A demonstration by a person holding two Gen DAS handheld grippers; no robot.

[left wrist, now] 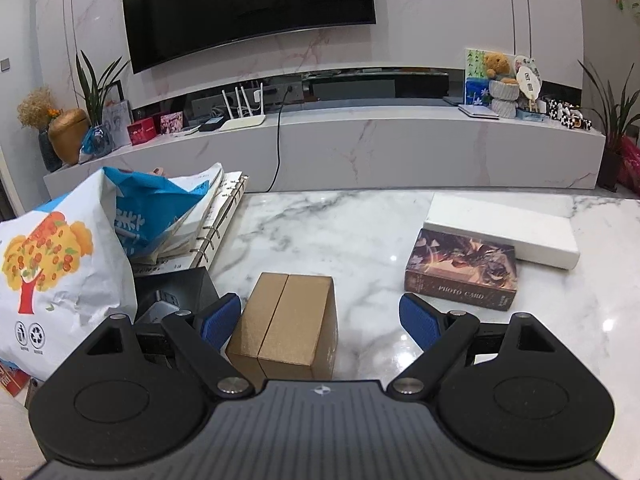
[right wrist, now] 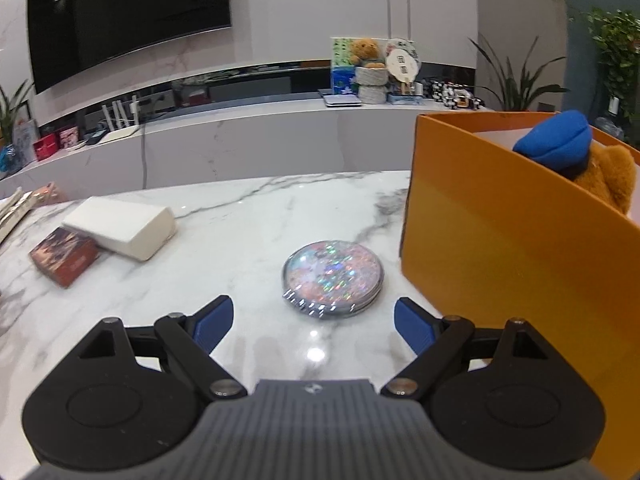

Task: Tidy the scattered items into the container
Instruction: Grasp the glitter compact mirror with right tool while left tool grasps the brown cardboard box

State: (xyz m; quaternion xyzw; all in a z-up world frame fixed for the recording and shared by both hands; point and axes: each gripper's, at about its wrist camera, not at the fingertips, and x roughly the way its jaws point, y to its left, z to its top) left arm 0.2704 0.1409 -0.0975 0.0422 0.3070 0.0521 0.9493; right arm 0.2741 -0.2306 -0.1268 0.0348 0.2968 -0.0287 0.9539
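Note:
In the left wrist view a gold cardboard box (left wrist: 286,320) stands on the marble table (left wrist: 360,224), between the fingers of my left gripper (left wrist: 320,322) and nearer the left one. That gripper is open, its pads clear of the box. A dark photo card box (left wrist: 464,274) and a long white box (left wrist: 504,228) lie to the right. In the right wrist view a round glittery disc (right wrist: 334,278) lies just ahead of my open right gripper (right wrist: 314,324). The orange container (right wrist: 500,240) stands at the right, holding a brown teddy bear (right wrist: 608,176) in a blue cap.
White paper bags (left wrist: 60,264), one with an orange tree print, a ring binder (left wrist: 218,216) and a black box (left wrist: 176,292) crowd the table's left side. Beyond the table runs a marble TV bench (left wrist: 400,144) with ornaments and plants.

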